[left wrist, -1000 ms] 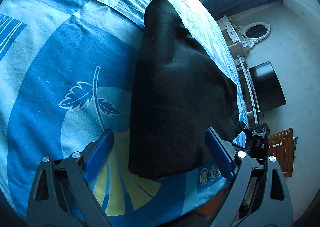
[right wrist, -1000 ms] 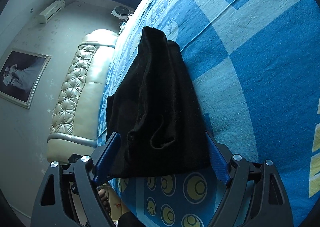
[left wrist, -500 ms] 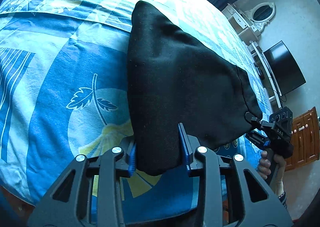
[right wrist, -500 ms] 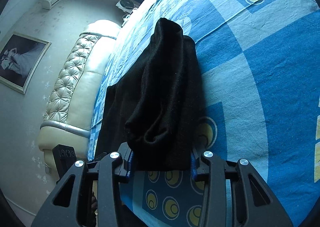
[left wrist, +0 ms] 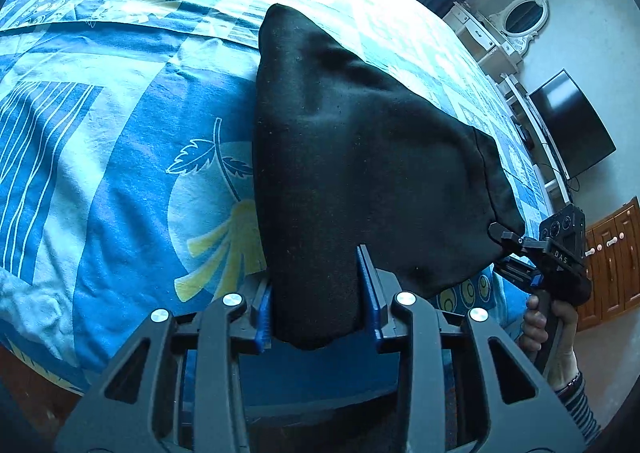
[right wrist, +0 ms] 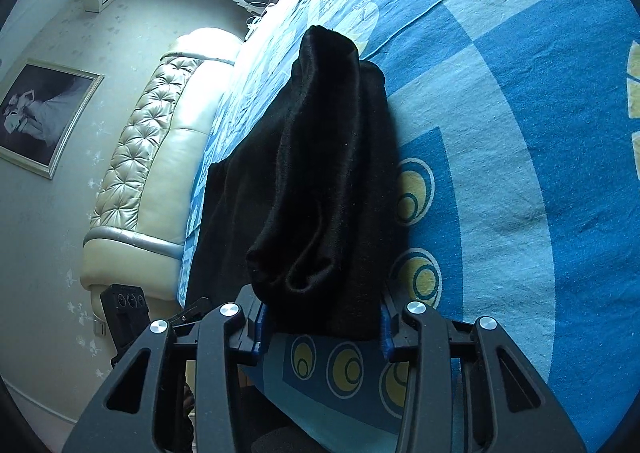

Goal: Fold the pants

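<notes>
Two grippers pinch the near edge of the black pants (left wrist: 352,157), which lie on the blue bedspread (left wrist: 120,173): left gripper (left wrist: 318,303) and right gripper (right wrist: 320,317) each clamp one near corner, likely so the edge can lift evenly and fold toward the far end.

Left wrist view: low at bed edge, looking along left gripper (left wrist: 318,293) fingers across blue bedspread (left wrist: 120,133) toward TV (left wrist: 572,125) wall. Very close to black pants (left wrist: 352,157). Right wrist view: same near edge, aimed along right gripper (right wrist: 322,317) toward headboard (right wrist: 148,157). Shared: pants (right wrist: 320,173), bedspread (right wrist: 520,133); each catches other gripper.
</notes>
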